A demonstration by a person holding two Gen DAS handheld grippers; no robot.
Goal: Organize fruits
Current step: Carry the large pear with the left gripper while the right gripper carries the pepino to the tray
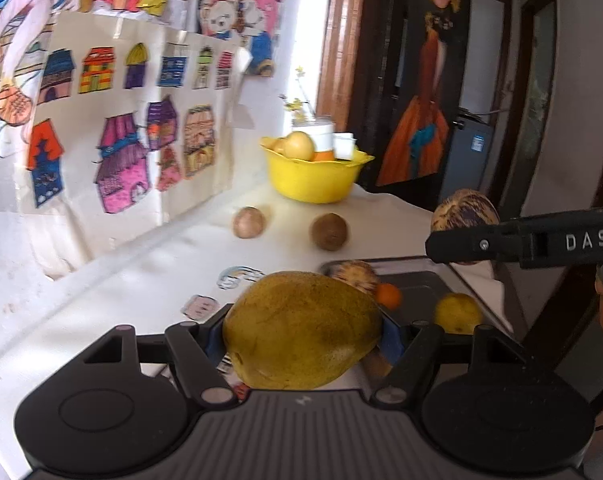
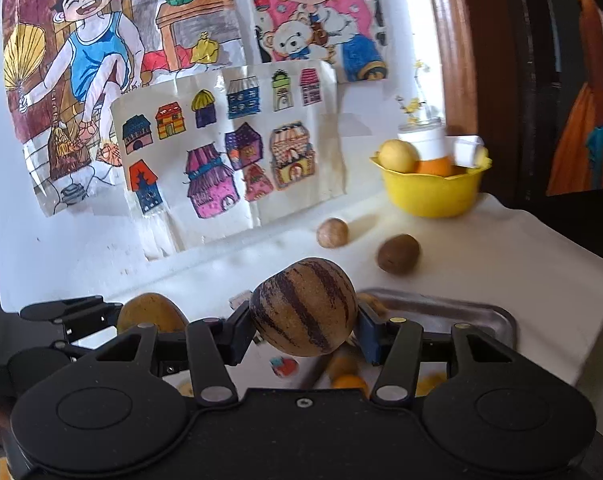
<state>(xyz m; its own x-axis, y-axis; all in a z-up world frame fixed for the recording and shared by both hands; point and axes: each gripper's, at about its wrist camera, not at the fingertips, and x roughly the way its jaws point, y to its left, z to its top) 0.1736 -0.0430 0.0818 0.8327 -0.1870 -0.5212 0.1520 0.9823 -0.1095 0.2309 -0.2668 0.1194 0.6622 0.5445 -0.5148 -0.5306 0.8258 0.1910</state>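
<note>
1. You have bright daylight; the white wall strip behind the yellow bowl [image 1: 315, 178] is blown out in both views.
2. The 2 brown fruits on the bench [image 2: 501, 272] throw soft shadows toward the bowl.
3. Motion blur softens the wall drawings [image 2: 229, 148] and the tray [image 2: 477, 314].
4. Fisheye bending curves the doorframe, and the corners go black.
5. The right side of both views lies dim.

Both grippers angled downward — left gripper [image 1: 301, 332] and right gripper [image 2: 305, 324] each clamped.
</note>
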